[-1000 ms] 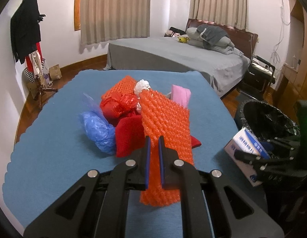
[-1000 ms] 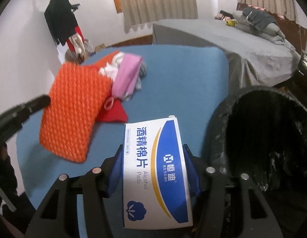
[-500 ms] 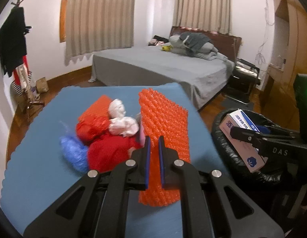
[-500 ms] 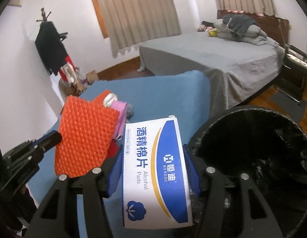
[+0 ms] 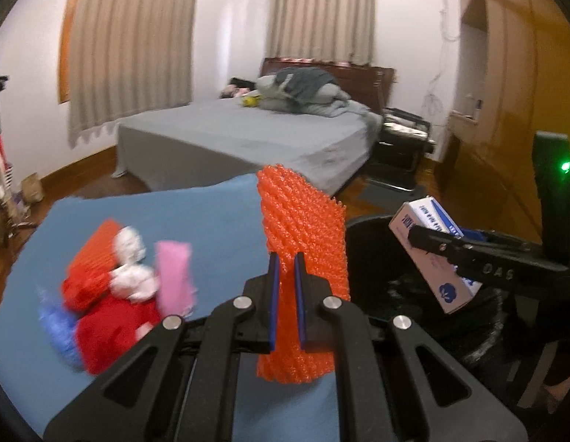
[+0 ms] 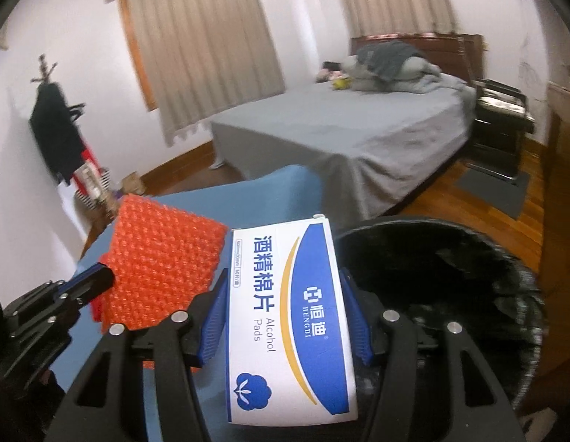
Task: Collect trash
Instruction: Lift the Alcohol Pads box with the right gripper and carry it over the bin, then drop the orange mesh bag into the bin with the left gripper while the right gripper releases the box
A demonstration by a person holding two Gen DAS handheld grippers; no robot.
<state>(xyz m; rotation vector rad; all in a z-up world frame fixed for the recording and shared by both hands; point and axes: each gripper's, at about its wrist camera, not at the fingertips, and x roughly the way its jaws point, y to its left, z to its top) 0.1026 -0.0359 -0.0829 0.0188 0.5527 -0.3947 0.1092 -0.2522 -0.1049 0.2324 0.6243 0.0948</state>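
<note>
Left wrist view: left gripper point(image 5: 285, 276) at 6 o'clock, blue pads pinched together on a sheet of orange bubble wrap point(image 5: 303, 243). Sheet held upright, rising toward 12 o'clock above the fingers and hanging below them. At 8 o'clock, on the blue tablecloth point(image 5: 196, 217), a blurred heap of trash point(image 5: 115, 294): red, blue, white and pink pieces, touching one another. At 4 o'clock, a black bin point(image 5: 395, 294) lined with a dark bag, just beside the table edge. At 3 o'clock, right gripper point(image 5: 421, 235) seen from the side, clamped on a white and blue box of alcohol pads point(image 5: 428, 258), box tilted over the bin's mouth. Beyond, at 12 o'clock, a grey bed point(image 5: 248, 136) under curtained windows.

Right wrist view: right gripper point(image 6: 285, 313) at 6 o'clock, blue pads pressed against both long sides of the box of alcohol pads point(image 6: 288, 316), printed face up. At 3 o'clock, the bin point(image 6: 450, 276), rim just beside the box, dark inside. At 9 o'clock, the orange bubble wrap point(image 6: 159, 261), gripped at its lower left corner by the left gripper point(image 6: 100, 278), fingers closed on it. Tablecloth point(image 6: 270, 195) visible at 11 o'clock behind the wrap. Bed point(image 6: 340, 125) at 1 o'clock; coat stand point(image 6: 56, 129) with dark clothing at 9 o'clock against the wall.
</note>
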